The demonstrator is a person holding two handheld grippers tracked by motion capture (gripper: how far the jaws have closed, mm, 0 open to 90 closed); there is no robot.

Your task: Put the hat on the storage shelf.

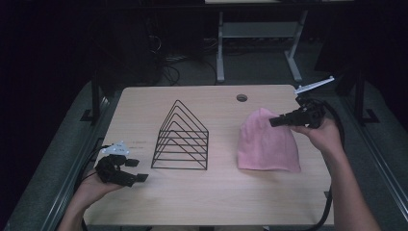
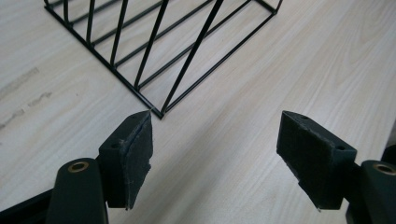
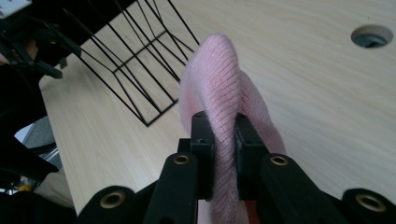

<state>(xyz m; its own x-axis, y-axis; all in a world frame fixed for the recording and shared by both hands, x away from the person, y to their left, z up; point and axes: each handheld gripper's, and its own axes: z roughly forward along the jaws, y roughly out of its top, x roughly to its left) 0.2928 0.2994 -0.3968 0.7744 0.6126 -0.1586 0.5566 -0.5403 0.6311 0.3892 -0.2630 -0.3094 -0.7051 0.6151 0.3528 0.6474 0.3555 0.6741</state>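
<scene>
Jaws on my right gripper (image 3: 223, 140) are pinched hard on a ridge of the pink knit beanie (image 3: 219, 93), the fold squeezed between the two pads with only a narrow strip of fabric caught. From above, that gripper (image 1: 276, 121) bites the hat (image 1: 267, 142) at its right upper edge, while most of the knit lies flat on the counter (image 1: 221, 192), well to the right of the black wire file rack (image 1: 182, 137).

On my left gripper (image 2: 215, 154) the jaws stand wide apart with nothing between them, hovering low over bare wood just short of the rack's near corner (image 2: 159, 112). In the high view it (image 1: 137, 169) sits just off the rack's front left corner, near the counter's edge.

Risks as I judge them: the pinch is on soft, stretchy knit, so if I lift or drag quickly the ridge could slide out of the pads and the hat would drop back. If I carry it toward the rack, loose fabric could snag on a wire peak and tip or shove the light frame, which nothing is holding down. My left hand is close enough to brace it, but with the jaws this near the corner wire, a careless move could knock the rack instead. The trailing cable at my right could also brush the hat.
</scene>
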